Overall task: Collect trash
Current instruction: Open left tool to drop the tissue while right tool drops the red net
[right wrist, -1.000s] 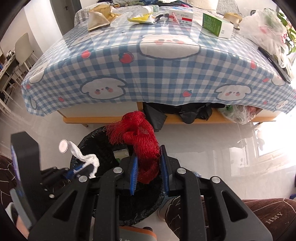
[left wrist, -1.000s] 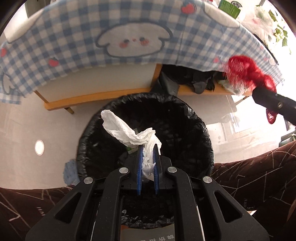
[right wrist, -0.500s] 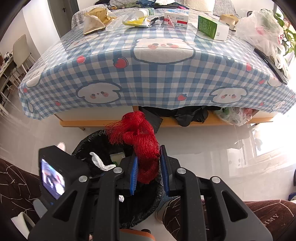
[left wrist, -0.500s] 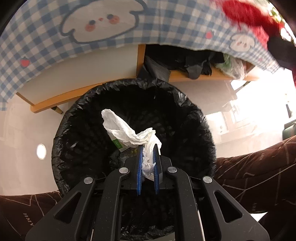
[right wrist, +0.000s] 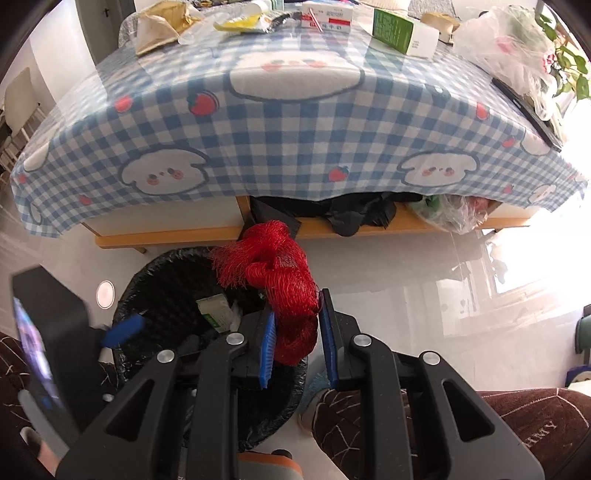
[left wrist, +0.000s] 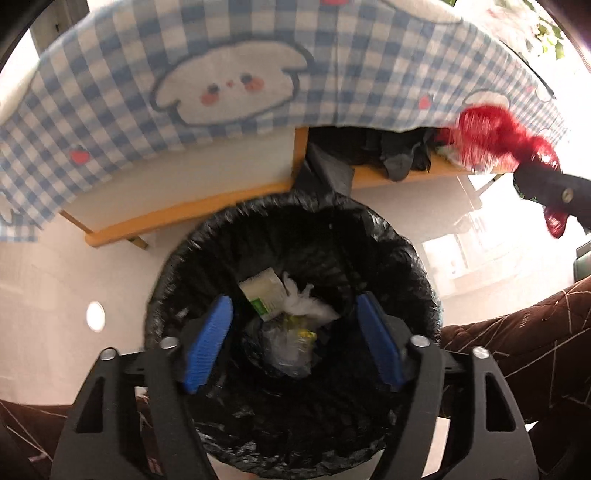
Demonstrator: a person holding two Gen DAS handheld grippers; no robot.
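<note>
The left tool (left wrist: 295, 339) hangs over the bin (left wrist: 177, 273), which fills the lower centre of the left wrist view; its jaws are opening, the blue pads (left wrist: 207, 347) stand wide apart, and nothing is gripped between them. The tissue (left wrist: 306, 302) lies free inside the bin, at the centre of that view, touching the right edge of a carton (left wrist: 264, 293) and resting above crumpled clear plastic (left wrist: 288, 350). The bin is lined with a black bag, and its rim is blurred on the left side. The right tool (right wrist: 295, 343) is clenched on the net (right wrist: 280, 280), a bunched red mesh; the lower part of the mesh sits between the two blue pads, and the upper part fans out above them toward the centre of the right wrist view. In that view the net hangs over the right rim of the bin, lower left of centre. In the left wrist view the same net appears at the upper right edge, well apart from the bin opening. The surface (right wrist: 295, 147), covered with a blue checked cloth, fills the upper half of both views. Along its far edge, at the top of the right wrist view, stand a green box (right wrist: 402, 27), a red-and-white box (right wrist: 327, 16) and brown paper (right wrist: 159, 26). A white plastic bag (right wrist: 506, 48) lies at the upper right. A leg in brown quilted fabric (right wrist: 517, 424) occupies the lower right corner.
</note>
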